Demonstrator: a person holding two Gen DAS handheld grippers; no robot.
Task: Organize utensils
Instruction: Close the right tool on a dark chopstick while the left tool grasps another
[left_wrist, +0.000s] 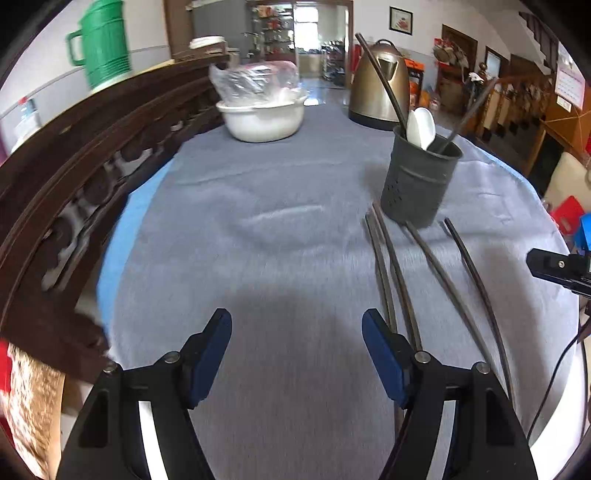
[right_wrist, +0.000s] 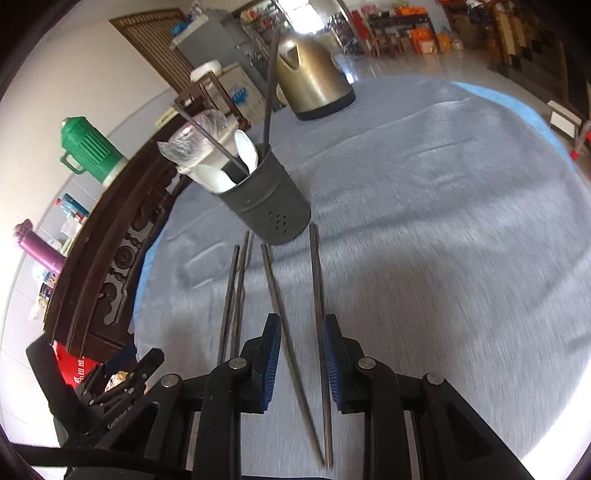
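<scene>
I'm reaching for loose chopsticks (right_wrist: 275, 291) lying near the grey holder (right_wrist: 269, 199). My right gripper (right_wrist: 301, 354) straddles two, unclenched; my left gripper (left_wrist: 297, 354) gapes empty. Next: descend, pinch one.

Wide bare stretch of grey-cloth tabletop (left_wrist: 280, 258) left of the dark perforated metal utensil cup (left_wrist: 419, 177). Four dark chopsticks (left_wrist: 402, 280) lie before the cup. White plastic basin (left_wrist: 264, 120) and brass-coloured kettle (left_wrist: 380, 92) block the far edge; carved dark wooden rail (left_wrist: 74, 177) walls the left.
</scene>
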